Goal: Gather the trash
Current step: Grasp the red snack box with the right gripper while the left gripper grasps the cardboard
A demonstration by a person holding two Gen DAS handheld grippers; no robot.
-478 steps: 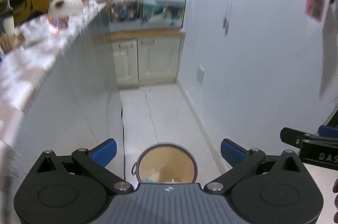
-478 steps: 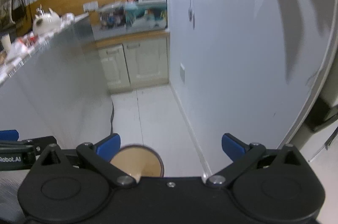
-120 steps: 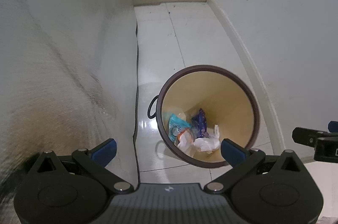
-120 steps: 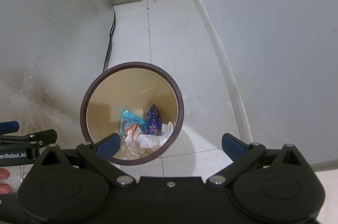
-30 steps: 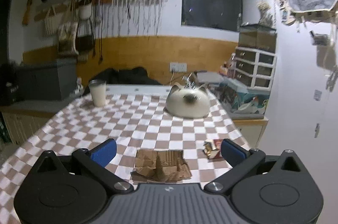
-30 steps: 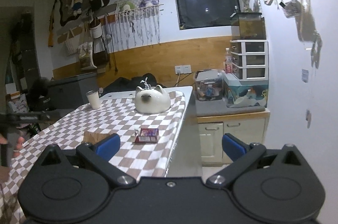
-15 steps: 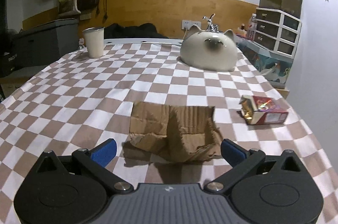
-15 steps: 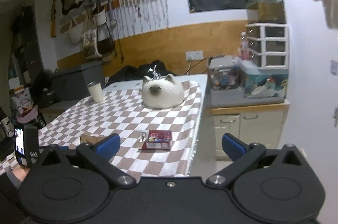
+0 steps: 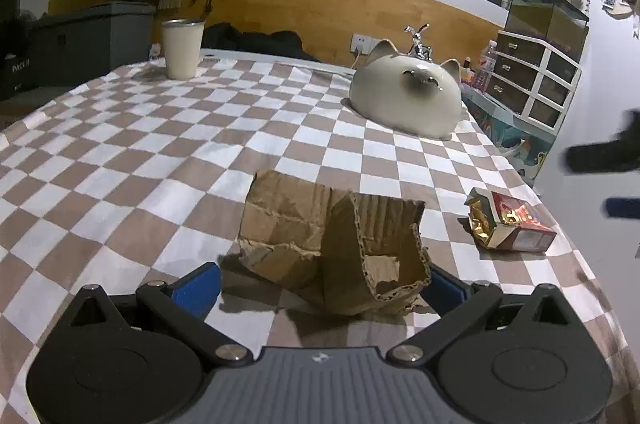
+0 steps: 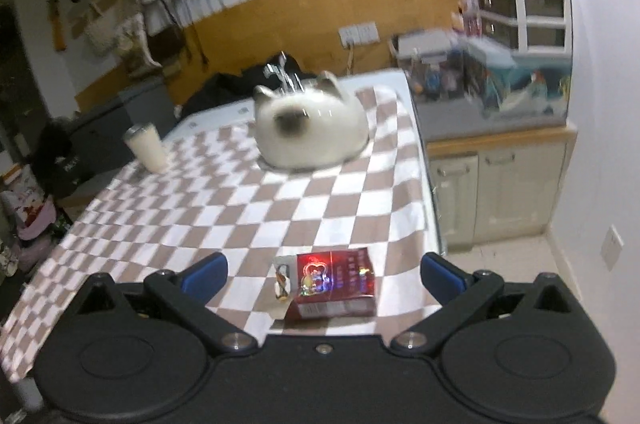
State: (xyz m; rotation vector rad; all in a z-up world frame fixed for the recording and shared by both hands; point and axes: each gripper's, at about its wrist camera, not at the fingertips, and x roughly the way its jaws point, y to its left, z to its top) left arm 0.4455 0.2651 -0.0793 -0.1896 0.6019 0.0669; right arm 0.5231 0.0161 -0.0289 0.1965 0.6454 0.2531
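— Cardboard scrap (image 9: 332,244) first: where does it lie from the left gripper (image 9: 320,282)?

— In the left wrist view it sits dead ahead on the checked tablecloth (image 9: 140,151), its torn near edge reaching in between the two blue pads (image 9: 198,288). The jaws are spread wide and hold nothing. The scrap's long axis runs across the gripper, from pad to pad, with one flap standing up in the middle.

— And the red packet (image 9: 510,230)?

— From that gripper it is ahead and off to the right, apart from the cardboard, near the table edge. A dark blur at the right margin may be the other tool; I cannot tell.

— The right wrist view?

— The packet (image 10: 330,284) lies straight ahead of the right gripper (image 10: 324,272), between its pads, long axis crosswise, foil end leftward. Those jaws are wide too, and empty. So each gripper is nearer its own piece.
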